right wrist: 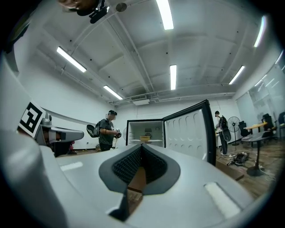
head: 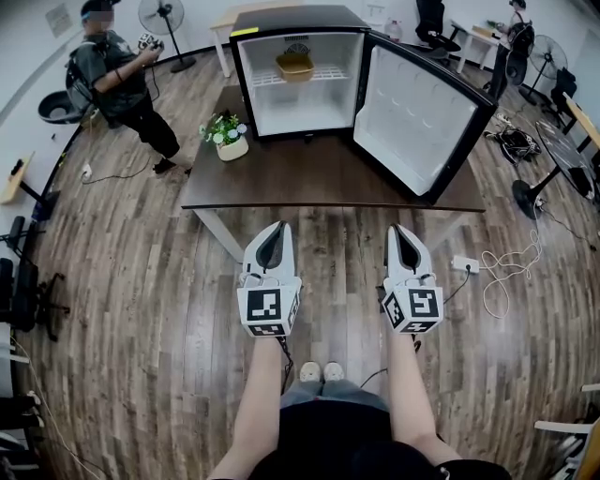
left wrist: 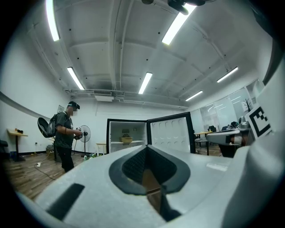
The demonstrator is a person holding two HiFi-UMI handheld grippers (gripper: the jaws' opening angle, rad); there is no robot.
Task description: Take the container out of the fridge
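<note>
Yellow container (head: pixel 295 66) well apart from fingers (head: pixel 272 246)

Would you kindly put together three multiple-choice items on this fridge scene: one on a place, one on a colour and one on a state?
1. Where in or on the fridge does the container sit?
A. on top of it
B. on its bottom
C. on its upper shelf

2. What colour is the container?
A. tan-yellow
B. blue
C. black

3. How does the door stand?
A. shut
B. swung wide open
C. barely ajar

Answers:
1 C: the head view shows it resting on the wire shelf near the top of the compartment.
2 A: it stands out tan-yellow against the white interior.
3 B: the door's white inner lining faces the camera, off to the right of the compartment.
</note>
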